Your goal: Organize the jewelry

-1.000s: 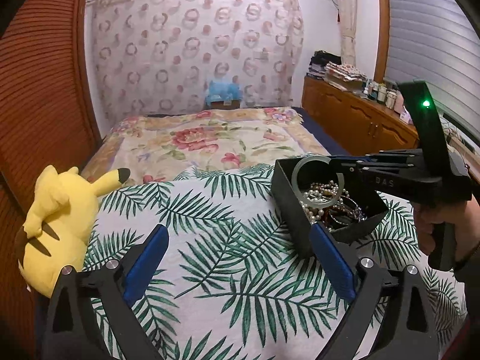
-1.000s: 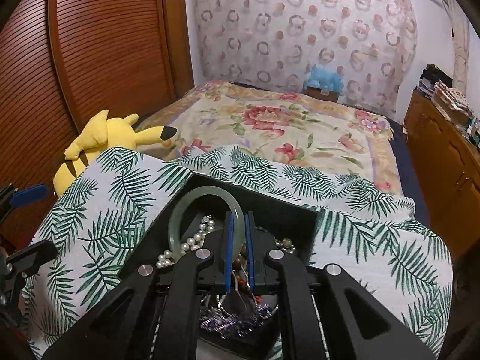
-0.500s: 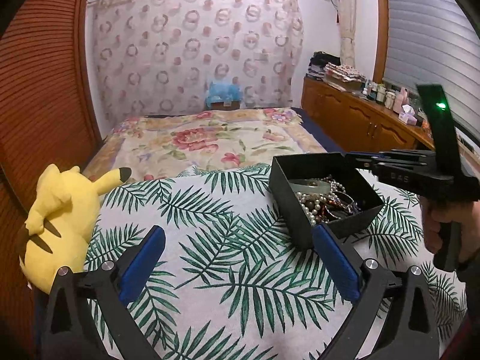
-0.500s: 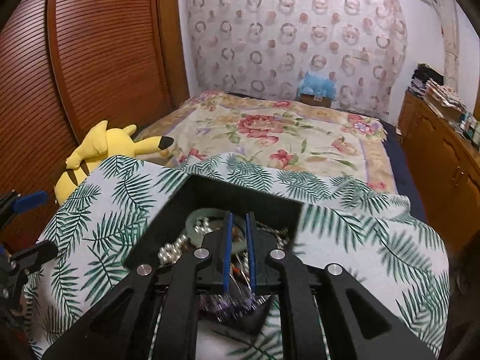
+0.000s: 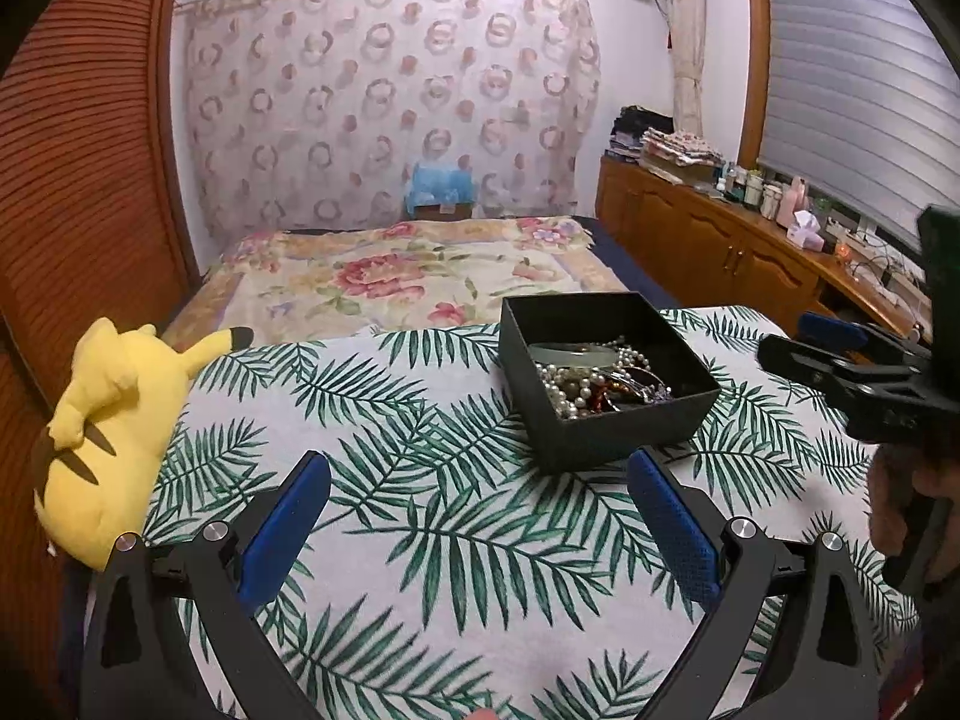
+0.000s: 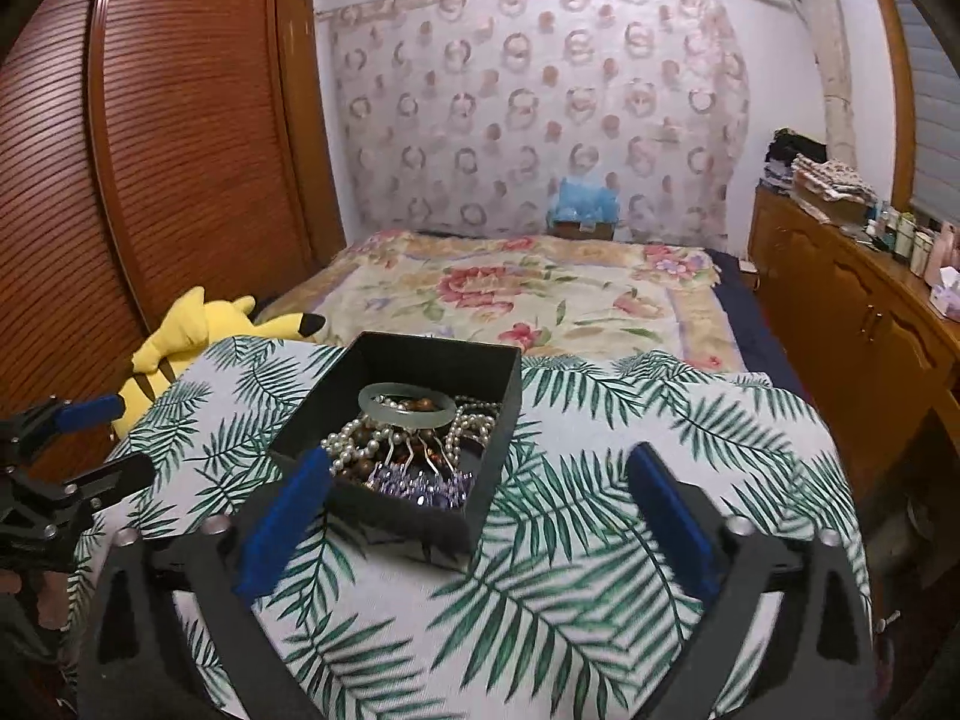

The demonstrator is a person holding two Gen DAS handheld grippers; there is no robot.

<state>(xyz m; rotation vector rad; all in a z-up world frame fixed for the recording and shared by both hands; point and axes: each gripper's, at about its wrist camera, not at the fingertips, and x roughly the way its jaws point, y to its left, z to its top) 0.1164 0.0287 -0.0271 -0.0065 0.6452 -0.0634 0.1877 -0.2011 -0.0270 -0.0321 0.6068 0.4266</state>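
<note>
A black open box sits on the palm-leaf cloth. Inside it lie a pale green bangle, pearl strings and a purple hair comb. My right gripper is drawn back from the box, its jaws opening wide with nothing gripped; only the box's near corner shows between the blue pads. In the left wrist view my right gripper hangs to the box's right. My left gripper is open and empty, short of the box.
A yellow plush toy lies at the cloth's left edge beside the slatted wooden doors. A bed with a floral cover lies beyond. A wooden cabinet with bottles and folded cloths runs along the right wall.
The right gripper let go of the green bangle, which now lies in the box, then pulled back and sprang open. The left gripper drew back a little.
</note>
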